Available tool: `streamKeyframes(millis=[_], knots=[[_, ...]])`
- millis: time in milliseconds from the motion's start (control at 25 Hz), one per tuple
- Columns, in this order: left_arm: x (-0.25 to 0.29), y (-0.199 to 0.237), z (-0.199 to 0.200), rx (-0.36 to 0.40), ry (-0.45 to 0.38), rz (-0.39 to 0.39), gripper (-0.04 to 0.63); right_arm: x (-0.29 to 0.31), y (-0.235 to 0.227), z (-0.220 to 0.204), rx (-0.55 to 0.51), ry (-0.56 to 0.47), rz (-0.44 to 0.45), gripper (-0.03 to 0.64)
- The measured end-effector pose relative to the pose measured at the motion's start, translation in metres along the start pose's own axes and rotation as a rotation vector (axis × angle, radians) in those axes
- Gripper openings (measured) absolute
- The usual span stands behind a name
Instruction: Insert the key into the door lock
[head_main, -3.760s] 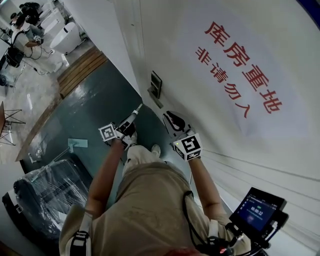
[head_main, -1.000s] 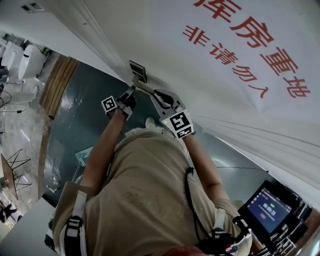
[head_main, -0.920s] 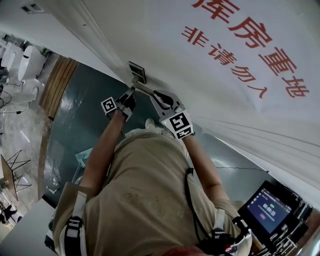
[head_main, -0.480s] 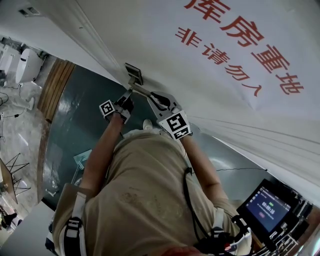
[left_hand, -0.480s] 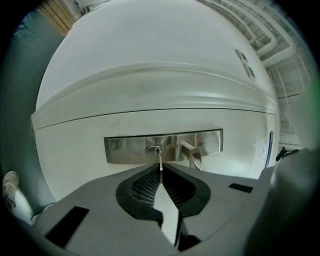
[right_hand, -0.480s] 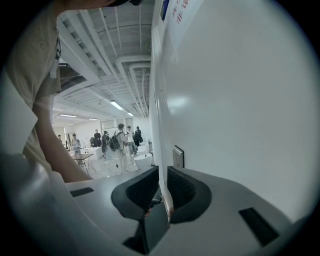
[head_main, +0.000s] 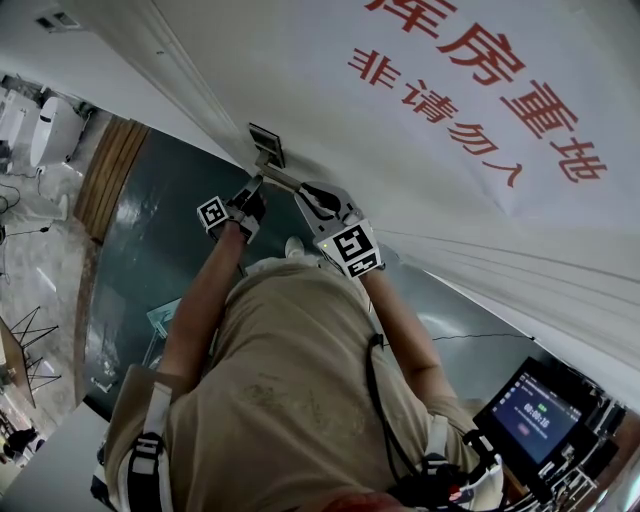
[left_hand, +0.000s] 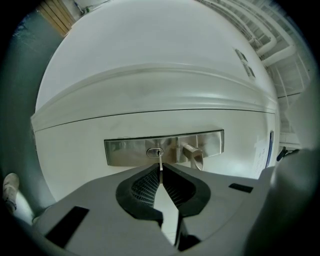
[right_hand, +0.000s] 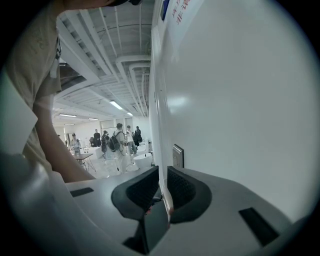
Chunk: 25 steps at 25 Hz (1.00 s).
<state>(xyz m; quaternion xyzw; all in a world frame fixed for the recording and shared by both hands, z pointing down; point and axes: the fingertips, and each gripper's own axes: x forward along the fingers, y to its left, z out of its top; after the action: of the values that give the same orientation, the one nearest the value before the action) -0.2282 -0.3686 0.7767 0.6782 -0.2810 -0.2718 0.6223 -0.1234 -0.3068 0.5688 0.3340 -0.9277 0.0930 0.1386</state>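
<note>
**Key tip at keyhole**

Left gripper (left_hand: 160, 169) is clamped tight on the key (left_hand: 160, 160). The blade points to 12 o'clock and its tip meets the keyhole (left_hand: 155, 151) in the lock plate (left_hand: 125, 151); insertion depth unclear. The handle (left_hand: 194, 154) sits at 3 o'clock of the keyhole. Right gripper (right_hand: 160, 170) is beside the door (right_hand: 240, 100), jaws narrowly apart, holding nothing.

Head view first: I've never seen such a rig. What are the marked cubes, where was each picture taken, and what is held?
A person at a white door holds a gripper in each hand; the marked cubes are part of those. The head view comes from a camera on the person's head, looking down; the other two from cameras riding on the grippers. The left gripper has its jaws shut on a key, its tip at the keyhole in the metal lock plate, beside the door handle. The right gripper holds nothing; its jaws stand slightly apart.
</note>
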Motion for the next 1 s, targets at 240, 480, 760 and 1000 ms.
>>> streamKeyframes(millis=[240, 480, 760, 1000], knots=[[0.004, 0.000, 0.003, 0.012, 0.010, 0.007, 0.035, -0.001, 0.002, -0.003, 0.003, -0.001, -0.001, 0.046], [0.007, 0.002, 0.005, 0.021, 0.016, 0.002, 0.035, -0.003, 0.004, -0.005, 0.002, 0.005, -0.003, 0.046], [0.010, 0.001, 0.005, 0.023, 0.028, -0.001, 0.035, -0.002, 0.004, -0.005, -0.001, 0.009, -0.007, 0.046], [0.011, 0.001, 0.005, 0.034, 0.032, -0.004, 0.035, 0.002, 0.007, -0.005, 0.000, 0.016, -0.001, 0.046]])
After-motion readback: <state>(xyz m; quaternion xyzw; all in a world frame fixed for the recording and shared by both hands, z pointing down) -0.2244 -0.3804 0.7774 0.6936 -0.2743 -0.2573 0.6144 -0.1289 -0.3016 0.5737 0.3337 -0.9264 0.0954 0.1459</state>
